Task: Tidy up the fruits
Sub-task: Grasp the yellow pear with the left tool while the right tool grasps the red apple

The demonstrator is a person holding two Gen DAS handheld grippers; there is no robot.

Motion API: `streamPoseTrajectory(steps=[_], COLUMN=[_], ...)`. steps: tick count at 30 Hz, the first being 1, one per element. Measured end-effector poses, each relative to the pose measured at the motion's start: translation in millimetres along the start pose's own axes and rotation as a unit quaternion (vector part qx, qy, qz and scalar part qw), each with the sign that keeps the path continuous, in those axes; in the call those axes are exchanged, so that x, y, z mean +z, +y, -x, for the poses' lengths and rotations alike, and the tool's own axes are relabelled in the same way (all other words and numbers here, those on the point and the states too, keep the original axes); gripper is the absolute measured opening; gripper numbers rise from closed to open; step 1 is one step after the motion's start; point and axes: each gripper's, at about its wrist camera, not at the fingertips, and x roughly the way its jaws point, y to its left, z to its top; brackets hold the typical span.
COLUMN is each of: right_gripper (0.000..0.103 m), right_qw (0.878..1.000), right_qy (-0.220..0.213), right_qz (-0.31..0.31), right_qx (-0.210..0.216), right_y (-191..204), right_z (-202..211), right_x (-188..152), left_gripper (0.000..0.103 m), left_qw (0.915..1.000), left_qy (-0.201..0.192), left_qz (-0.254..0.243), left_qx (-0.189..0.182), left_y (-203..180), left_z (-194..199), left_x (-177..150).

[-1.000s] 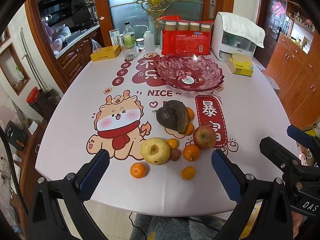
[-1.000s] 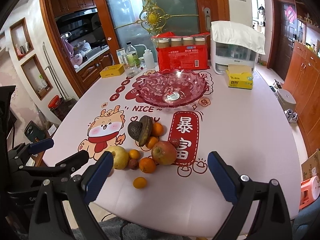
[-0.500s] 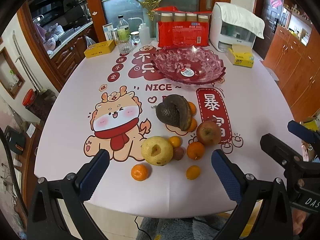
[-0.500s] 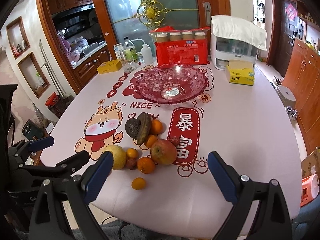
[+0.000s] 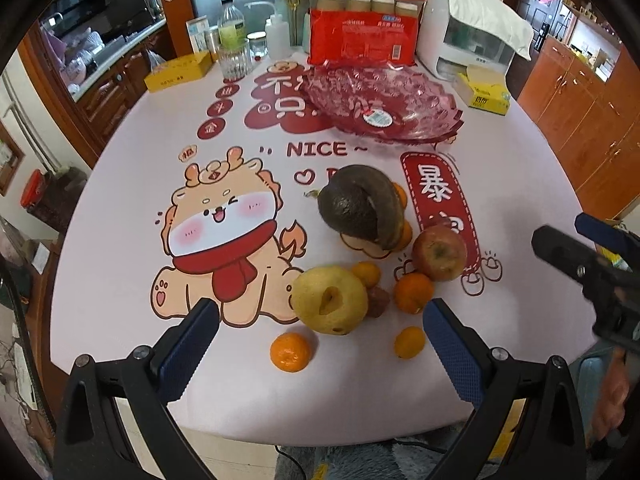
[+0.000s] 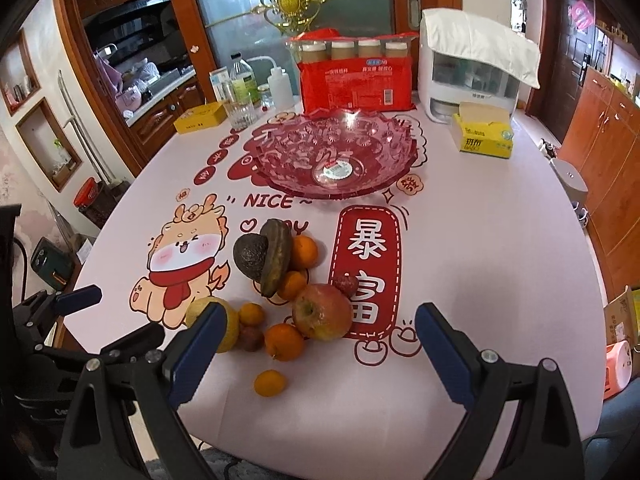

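Observation:
A pile of fruit lies on the table near its front edge: a yellow pear, a red apple, a dark avocado leaning on a brown fruit, several small oranges and a small reddish fruit. An empty red glass bowl stands behind them. My left gripper is open and empty, just in front of the pear. My right gripper is open and empty, in front of the apple and an orange. The bowl also shows in the right wrist view.
At the back of the table stand a red snack pack, a white dispenser, a yellow tissue box, another yellow box, bottles and a glass. Wooden cabinets line the right side.
Both grippers have moved forward and lower toward the fruit pile; the fruit now looks nearer and larger. Both stay open. No fruit has moved.

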Motion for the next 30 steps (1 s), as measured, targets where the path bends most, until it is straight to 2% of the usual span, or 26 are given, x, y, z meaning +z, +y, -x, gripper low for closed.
streamPoseTrajectory(steps=[4, 9, 17, 21, 30], right_gripper=[0.096, 0.091, 0.077, 0.077, 0.077], right_qw=[1.0, 0.998, 0.991, 0.988, 0.982], right_qy=[0.025, 0.054, 0.12, 0.138, 0.169], right_qz=[-0.017, -0.026, -0.052, -0.064, -0.076], right_qx=[0.001, -0.003, -0.002, 0.011, 0.04], right_y=[-8, -15, -29, -32, -30], right_z=[-23, -51, -105, -122, -151], right_x=[3, 3, -7, -8, -9], left_gripper=[0.101, 0.101, 0.101, 0.1, 0.086], left_qw=[0.9998, 0.9978, 0.9936, 0.9927, 0.9901], left_qy=[0.014, 0.052, 0.098, 0.108, 0.127], left_qz=[0.01, 0.024, 0.032, 0.031, 0.021], left_qx=[-0.005, -0.032, -0.046, -0.043, -0.057], left_y=[15, 27, 21, 16, 4], left_z=[-17, -49, -100, -117, -142], left_x=[-2, -6, -12, -11, -10])
